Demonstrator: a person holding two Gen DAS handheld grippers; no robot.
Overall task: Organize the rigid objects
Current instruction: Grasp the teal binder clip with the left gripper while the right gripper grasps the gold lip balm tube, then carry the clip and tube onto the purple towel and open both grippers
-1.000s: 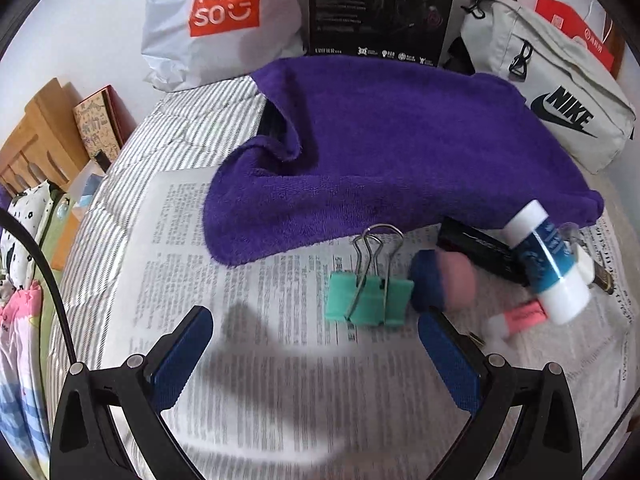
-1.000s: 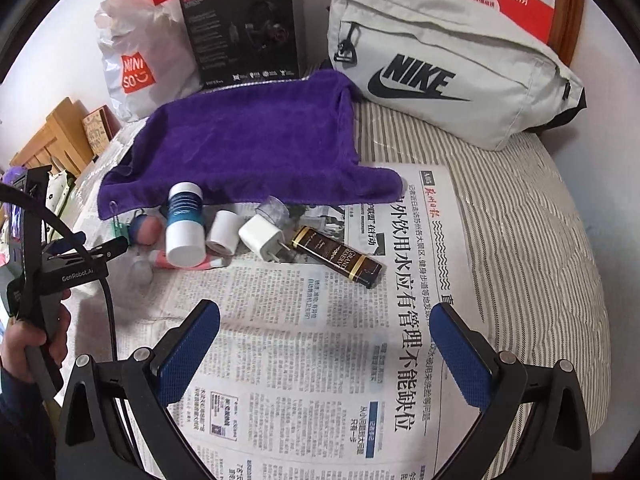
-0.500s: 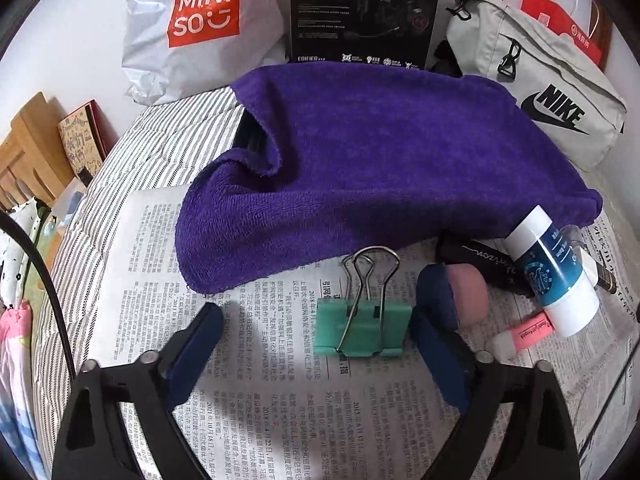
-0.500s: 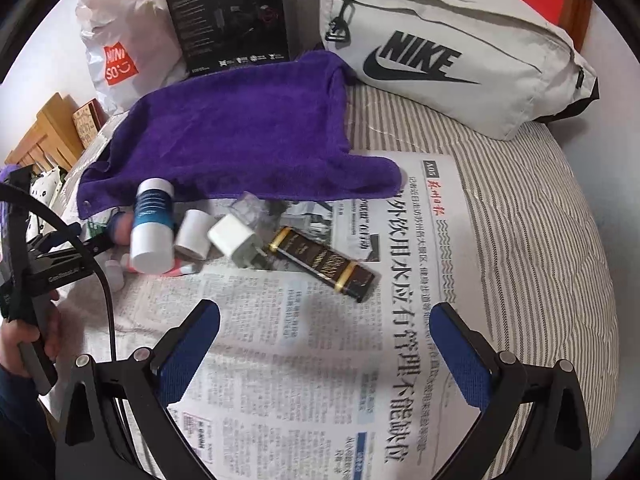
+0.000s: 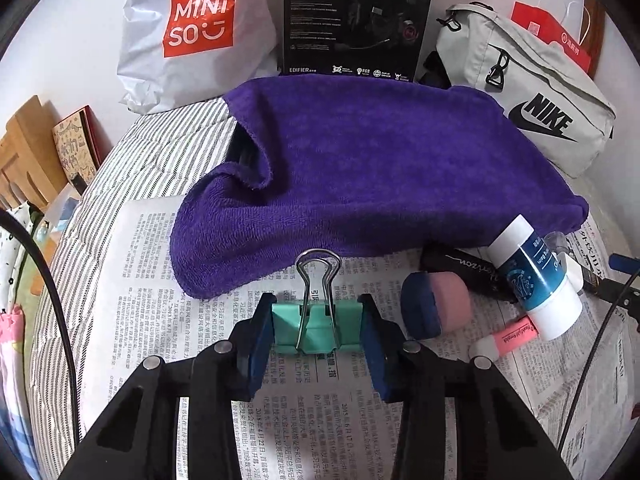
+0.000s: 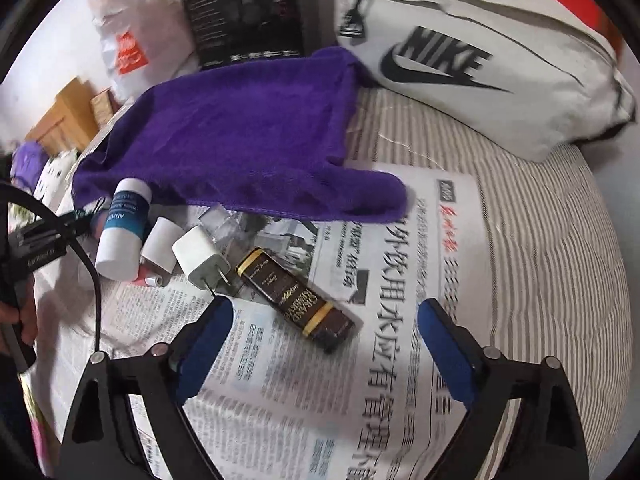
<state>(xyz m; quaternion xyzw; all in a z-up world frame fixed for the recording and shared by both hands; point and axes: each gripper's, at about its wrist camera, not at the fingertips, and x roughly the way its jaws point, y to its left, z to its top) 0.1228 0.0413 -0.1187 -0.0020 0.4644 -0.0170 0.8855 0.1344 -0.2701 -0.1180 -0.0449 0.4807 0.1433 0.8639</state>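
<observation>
My left gripper (image 5: 317, 326) is shut on a green binder clip (image 5: 316, 326) that lies on the newspaper (image 5: 152, 280), its wire handles pointing away. Right of it lie a blue-and-pink sponge (image 5: 436, 310), a black tube (image 5: 460, 266), a blue-labelled white bottle (image 5: 536, 280) and a pink highlighter (image 5: 508, 338). My right gripper (image 6: 322, 320) is open, low over a dark brown bar (image 6: 298, 298) with gold print. A white charger plug (image 6: 200, 258), a small white cylinder (image 6: 160, 246) and the same bottle (image 6: 122, 228) lie to its left.
A purple towel (image 5: 380, 172) lies behind the objects on the striped bed (image 6: 540, 248). A Miniso bag (image 5: 192, 32), a black box (image 5: 356, 16) and a grey Nike bag (image 5: 536, 108) stand against the wall. The left gripper's body (image 6: 36, 256) shows at the right view's left edge.
My left gripper moved forward around the binder clip and closed on it. My right gripper moved forward and down toward the brown bar, staying open.
</observation>
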